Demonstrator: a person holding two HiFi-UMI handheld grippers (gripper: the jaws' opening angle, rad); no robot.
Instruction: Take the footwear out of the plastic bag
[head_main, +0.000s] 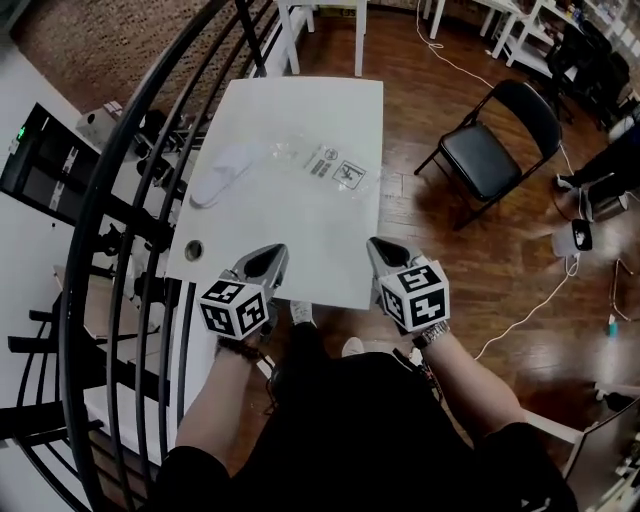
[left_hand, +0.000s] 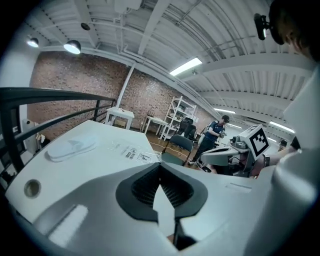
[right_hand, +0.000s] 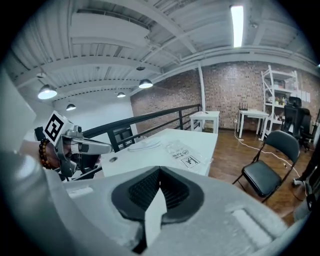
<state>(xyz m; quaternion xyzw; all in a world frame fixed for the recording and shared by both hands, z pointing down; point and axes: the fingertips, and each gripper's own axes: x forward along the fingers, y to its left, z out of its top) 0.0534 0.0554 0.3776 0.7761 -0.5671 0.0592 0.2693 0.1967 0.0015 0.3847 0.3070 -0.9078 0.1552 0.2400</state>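
Both pairs of jaws are pressed together with nothing between them. The left gripper (head_main: 266, 260) sits at the lower centre-left of the head view. The right gripper (head_main: 384, 254) is to its right, and both are over the near edge of the white table (head_main: 300, 240). Higher in the frame, near the table's left edge, a white slipper (head_main: 222, 172) lies on the bare tabletop. The clear plastic bag (head_main: 322, 163) lies flat just to its right. A black folding chair (head_main: 495, 150) stands on the wooden floor at the upper right.
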